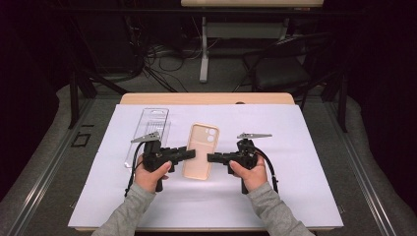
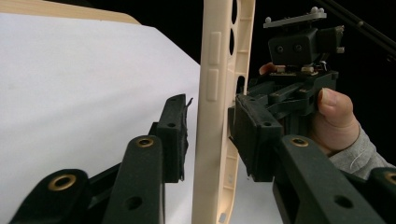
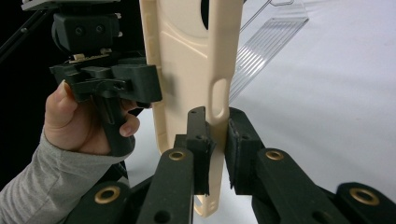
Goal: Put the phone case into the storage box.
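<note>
One clear plastic blister tray (image 1: 149, 129) lies flat on the white sheet (image 1: 295, 162), just beyond the left gripper (image 1: 189, 154) and to the left of the phone case (image 1: 200, 150). Nothing visible inside it; ribbed transparent shell, also seen in the right gripper view (image 3: 266, 44) behind the case.

The phone case, one piece, is cream/beige with rounded corners. It has two round camera cutouts near its far end, raised side button covers (image 2: 213, 70) on one edge and an oval slot (image 3: 216, 99) on the other. It sits at the middle of the white sheet, between the two grippers, long axis pointing away from the person.

Left gripper: jaws straddle the case's left edge, with a visible gap between the near pad (image 2: 175, 135) and the case wall. Loosened, not pressing on it. No earlier picture to compare.

Right gripper (image 1: 212, 158): jaws pinch the case's right edge wall, pads (image 3: 200, 140) on both sides, so it is grasping the case.

Counts: one case, one tray, two grippers, two hands, one white sheet on one wooden table (image 1: 206, 98). The left hand (image 1: 151, 173) and right hand (image 1: 252, 172) wrap the handles, grey sleeves (image 1: 275, 211) near the sheet's near edge.
</note>
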